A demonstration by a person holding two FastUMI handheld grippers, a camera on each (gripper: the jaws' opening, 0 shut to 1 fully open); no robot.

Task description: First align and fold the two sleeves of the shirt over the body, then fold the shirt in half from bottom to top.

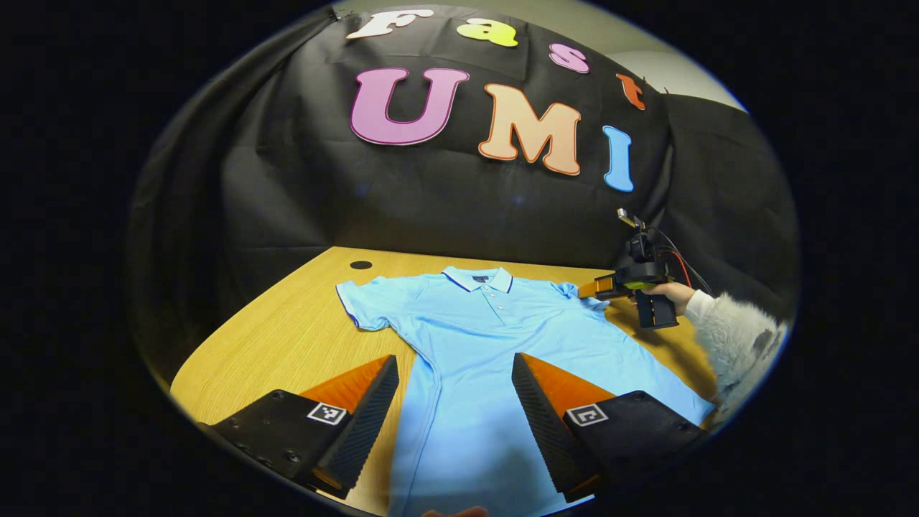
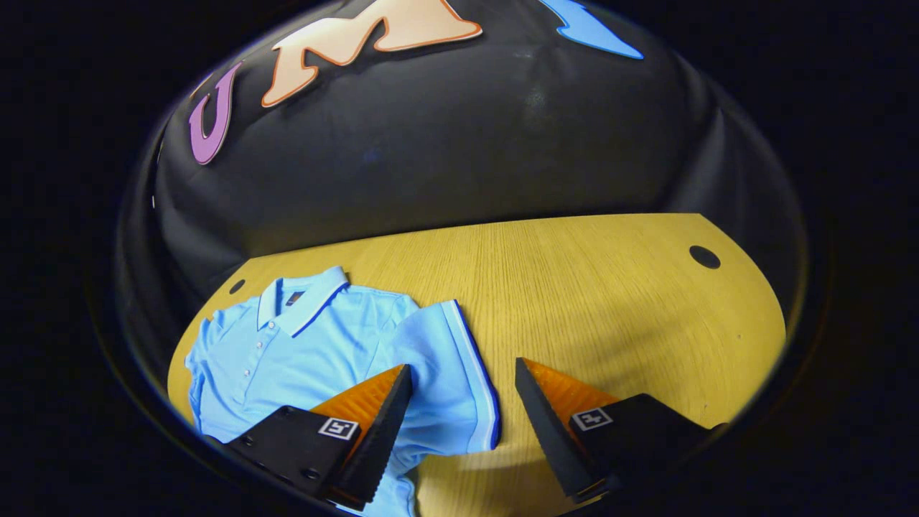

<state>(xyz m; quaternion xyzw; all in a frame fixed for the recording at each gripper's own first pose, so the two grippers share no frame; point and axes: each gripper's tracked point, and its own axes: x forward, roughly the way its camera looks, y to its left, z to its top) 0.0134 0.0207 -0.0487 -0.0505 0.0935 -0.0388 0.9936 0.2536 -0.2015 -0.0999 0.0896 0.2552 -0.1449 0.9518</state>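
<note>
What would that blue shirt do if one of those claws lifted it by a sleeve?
The shirt lies flat and thin on the table, so it would probably drape and sag, not hold shape. It looks light. The sleeve by the right gripper already wrinkles, so it may bunch when pinched.

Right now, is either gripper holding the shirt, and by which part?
Nothing is held. Both the left gripper and the right gripper are open above the shirt.
</note>
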